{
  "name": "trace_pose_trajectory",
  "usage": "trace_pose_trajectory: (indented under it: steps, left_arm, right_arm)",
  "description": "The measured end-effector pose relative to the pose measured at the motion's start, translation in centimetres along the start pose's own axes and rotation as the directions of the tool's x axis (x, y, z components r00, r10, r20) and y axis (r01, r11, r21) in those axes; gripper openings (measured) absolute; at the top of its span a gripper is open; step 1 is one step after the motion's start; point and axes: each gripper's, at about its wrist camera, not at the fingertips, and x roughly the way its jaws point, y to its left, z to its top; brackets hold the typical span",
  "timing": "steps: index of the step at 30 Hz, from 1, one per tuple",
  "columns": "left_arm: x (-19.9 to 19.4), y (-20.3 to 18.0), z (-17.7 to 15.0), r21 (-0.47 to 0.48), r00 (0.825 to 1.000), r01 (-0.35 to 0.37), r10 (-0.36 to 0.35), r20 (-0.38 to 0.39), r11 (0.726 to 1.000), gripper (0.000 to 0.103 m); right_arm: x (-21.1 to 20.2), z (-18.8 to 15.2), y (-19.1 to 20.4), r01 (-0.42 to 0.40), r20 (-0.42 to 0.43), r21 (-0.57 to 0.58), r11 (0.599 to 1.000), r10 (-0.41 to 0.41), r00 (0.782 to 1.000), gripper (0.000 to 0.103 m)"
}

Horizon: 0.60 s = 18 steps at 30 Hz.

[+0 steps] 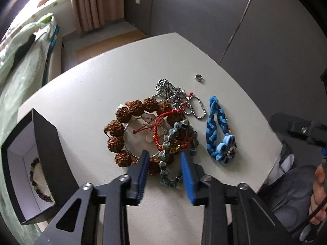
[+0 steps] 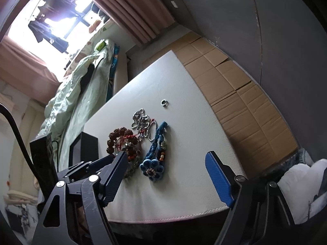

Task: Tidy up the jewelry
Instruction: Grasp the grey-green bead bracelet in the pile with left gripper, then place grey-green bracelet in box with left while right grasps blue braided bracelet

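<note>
The left gripper (image 1: 164, 159) hangs over a tangle of jewelry on the white table (image 1: 81, 94), its jaws spread and holding nothing, straddling the near loop of a grey-blue ceramic bead bracelet (image 1: 175, 140). That bracelet lies across a ring of large brown seed beads (image 1: 122, 126), with a red cord bracelet (image 1: 163, 120) threaded through both — the likely snag. A clean pick would probably mean closing on the near, free arc of the ceramic beads alone and lifting slowly, so the red cord and seed beads slide off rather than ride along. The black gift box (image 1: 40, 149) stands at the near left, open, with one dark beaded bracelet (image 1: 38, 183) already lying inside. Beyond the heap, a steel ball chain (image 1: 175, 96) and a small metal ring (image 1: 199, 78) lie farther off; a braided blue flower bracelet (image 2: 154, 159) lies to the right. The right gripper (image 2: 167, 169) waits near the table's edge — wide open, empty.
</note>
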Motion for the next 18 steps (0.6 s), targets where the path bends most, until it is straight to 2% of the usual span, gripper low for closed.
trace_pose_trajectory:
  steps: [1,2,7,14,18]
  left_arm:
    - [0.0,0.0,0.0,0.002,1.0,-0.011,0.011,0.0,1.0,0.02]
    - [-0.1,0.1,0.0,-0.002,1.0,-0.003,0.003,0.003,1.0,0.01]
    - [-1.2,0.4,0.0,-0.017,0.998,0.045,-0.045,0.032,0.999,0.01]
    - [-3.6,1.2,0.3,-0.052,0.99,0.108,-0.103,0.097,0.993,0.01]
    - [-5.1,1.6,0.5,-0.061,0.985,0.118,-0.109,0.133,0.991,0.01]
  right_arm:
    - [0.5,-0.1,0.2,0.002,-0.014,-0.005,1.0,-0.002,1.0,0.074]
    - [1.0,-0.2,0.5,0.003,-0.03,-0.014,1.0,-0.004,1.0,0.074]
    - [2.9,-0.6,2.2,0.059,-0.069,-0.086,0.995,-0.065,0.995,0.074]
    - [4.0,-1.1,3.5,0.117,-0.071,-0.161,0.98,-0.13,0.989,0.074]
    - [4.7,-1.2,3.9,0.146,-0.077,-0.199,0.969,-0.164,0.984,0.074]
